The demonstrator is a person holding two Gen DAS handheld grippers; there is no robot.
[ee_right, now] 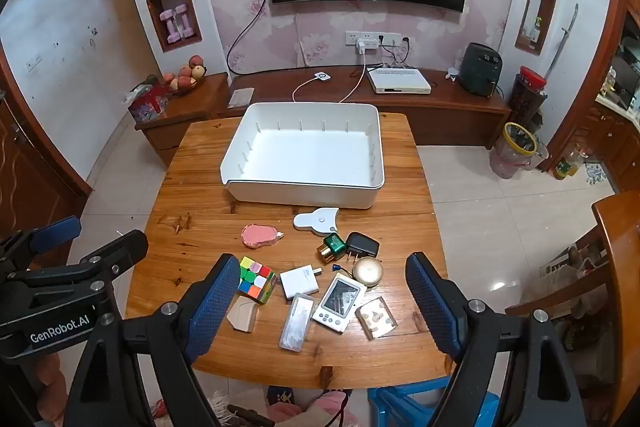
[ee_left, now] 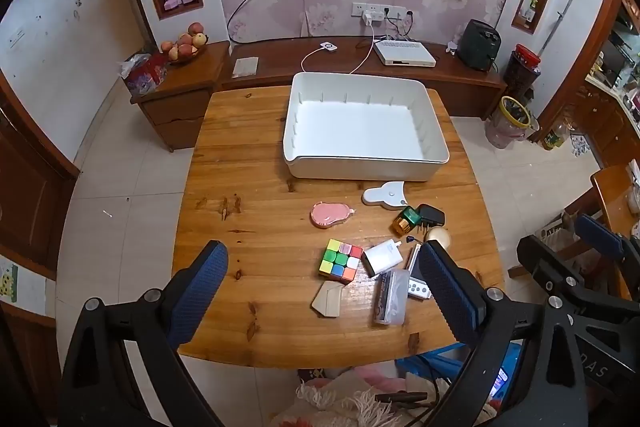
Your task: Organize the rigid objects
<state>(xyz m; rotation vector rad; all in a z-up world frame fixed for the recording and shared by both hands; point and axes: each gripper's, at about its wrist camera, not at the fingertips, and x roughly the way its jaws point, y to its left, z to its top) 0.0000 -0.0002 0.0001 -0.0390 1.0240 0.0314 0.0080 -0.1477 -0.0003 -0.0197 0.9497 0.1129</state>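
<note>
My left gripper (ee_left: 322,269) and right gripper (ee_right: 322,287) hung spread wide, empty, over the clutter; cube (ee_right: 256,279), clear case (ee_right: 295,323) lay nearer me than the white bin (ee_right: 240,155).

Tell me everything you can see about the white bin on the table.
The white bin is a broad, shallow, rectangular tray with rounded corners, apparently of smooth matte plastic. Thin vertical ribs line the inside of its walls, and the front wall dips lower than the rest. It sits flat and upright on the far half of the wooden table, open side up, with nothing inside. A white fan-shaped gadget lies just in front of it; whether they touch is unclear. Neither gripper is near it.
</note>
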